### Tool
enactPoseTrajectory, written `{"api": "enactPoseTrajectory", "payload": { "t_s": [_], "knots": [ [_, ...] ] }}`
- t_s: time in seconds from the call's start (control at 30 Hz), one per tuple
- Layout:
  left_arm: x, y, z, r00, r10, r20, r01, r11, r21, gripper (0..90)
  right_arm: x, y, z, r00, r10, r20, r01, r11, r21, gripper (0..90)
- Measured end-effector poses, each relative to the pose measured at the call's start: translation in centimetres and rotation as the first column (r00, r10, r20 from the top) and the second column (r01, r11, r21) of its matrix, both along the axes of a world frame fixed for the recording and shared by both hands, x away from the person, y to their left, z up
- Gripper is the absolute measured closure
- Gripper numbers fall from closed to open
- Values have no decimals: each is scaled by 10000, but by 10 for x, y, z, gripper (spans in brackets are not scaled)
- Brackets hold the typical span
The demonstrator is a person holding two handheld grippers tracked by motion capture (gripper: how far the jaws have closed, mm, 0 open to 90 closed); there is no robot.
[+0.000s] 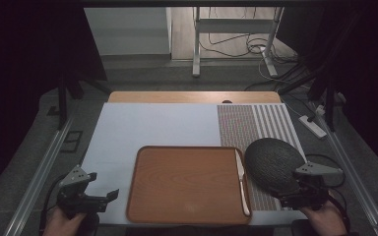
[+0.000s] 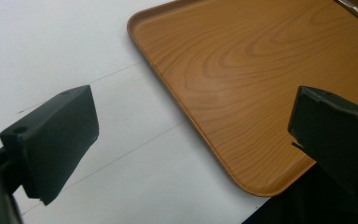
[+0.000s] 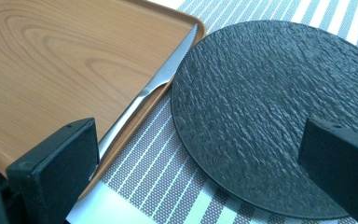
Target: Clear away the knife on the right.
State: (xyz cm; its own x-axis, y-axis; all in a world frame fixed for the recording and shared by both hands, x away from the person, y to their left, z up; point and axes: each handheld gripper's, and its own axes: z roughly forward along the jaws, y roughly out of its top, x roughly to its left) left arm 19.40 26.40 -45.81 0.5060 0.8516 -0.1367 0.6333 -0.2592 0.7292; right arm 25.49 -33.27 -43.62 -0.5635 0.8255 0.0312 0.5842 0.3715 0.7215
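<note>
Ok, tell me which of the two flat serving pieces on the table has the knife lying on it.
The wooden tray. The knife lies along its right rim, while the dark textured plate beside it on the striped placemat is bare.

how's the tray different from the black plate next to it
The tray is a rounded rectangle of smooth wood grain; the plate is round, black and rough-textured. The tray sits on the white sheet and carries a knife along its right rim; the plate lies bare on the striped mat. Both lie flat, ungripped.
</note>
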Motion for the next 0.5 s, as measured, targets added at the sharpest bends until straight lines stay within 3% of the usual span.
{"api": "enactPoseTrajectory", "payload": {
  "t_s": [0.5],
  "knots": [
    [1, 0, 0, 10000, -14, -26, 14, 10000, 0, 18, -8, -7, 2, 9997, -220, 103, 220, 9998, 18, 0]
  ]
}}
